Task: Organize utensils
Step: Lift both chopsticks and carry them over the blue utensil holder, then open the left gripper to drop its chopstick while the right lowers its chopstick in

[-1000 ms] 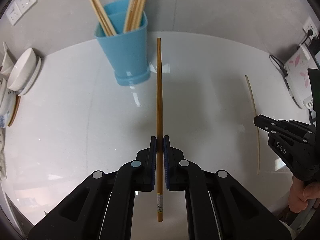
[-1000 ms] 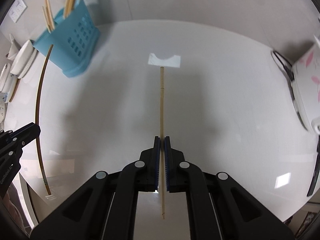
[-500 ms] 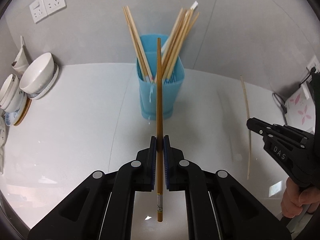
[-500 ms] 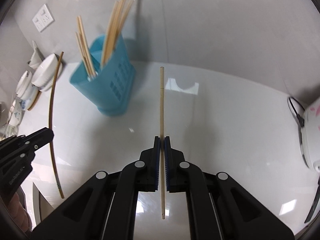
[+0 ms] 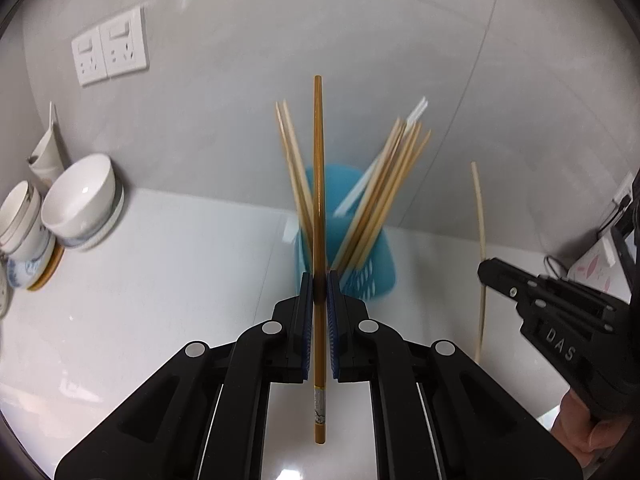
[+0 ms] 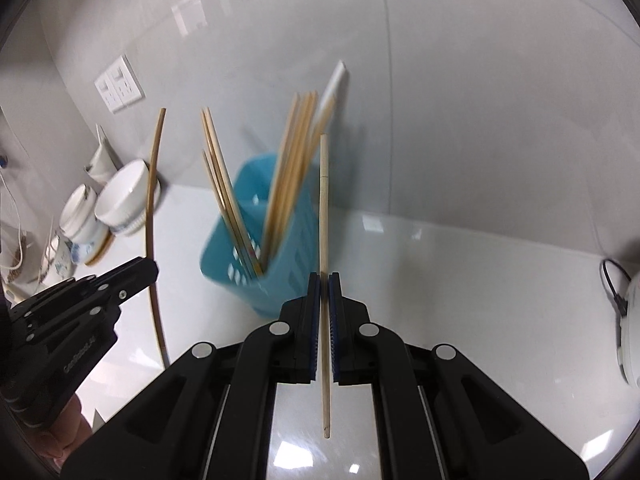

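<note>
Dark brown chopstick (image 5: 318,184), slender, round, glossy: pinched between the blue ribbed pads of the left gripper (image 5: 319,292), long axis straight ahead along the fingers, tip up toward the grey wall, printed butt end behind the pads. Pale wooden chopstick (image 6: 324,216), matte, thinner: clamped likewise in the right gripper (image 6: 324,284), same heading. Blue plastic holder (image 6: 256,276), perforated walls, upright on the glossy white counter (image 6: 460,280) just ahead, bristling with tan chopsticks. White ceramic bowls (image 5: 78,200) stacked far left.

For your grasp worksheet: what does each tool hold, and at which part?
Left tool grips a dark chopstick at its lower third; right tool grips a pale chopstick below mid-length.
</note>
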